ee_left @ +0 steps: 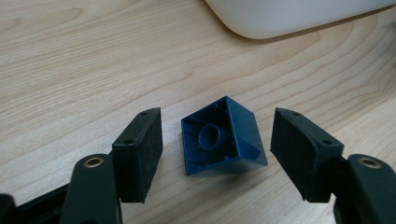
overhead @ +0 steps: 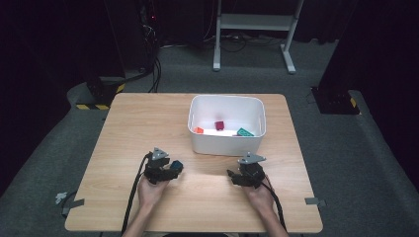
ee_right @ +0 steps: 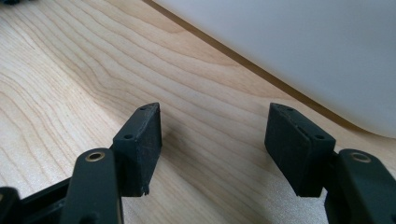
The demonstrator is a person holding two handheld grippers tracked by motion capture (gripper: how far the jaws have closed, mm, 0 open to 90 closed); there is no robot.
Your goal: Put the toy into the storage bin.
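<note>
A white bin sits on the wooden table beyond the jaws; red, orange and green pieces lie inside.

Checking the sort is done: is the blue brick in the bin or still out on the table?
Out. The blue brick lies on the table, short of the white bin, between the left tool's open jaws.

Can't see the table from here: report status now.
Left gripper open around blue brick, pads clear. Right gripper open, empty. White bin ahead, nothing blocking.
</note>
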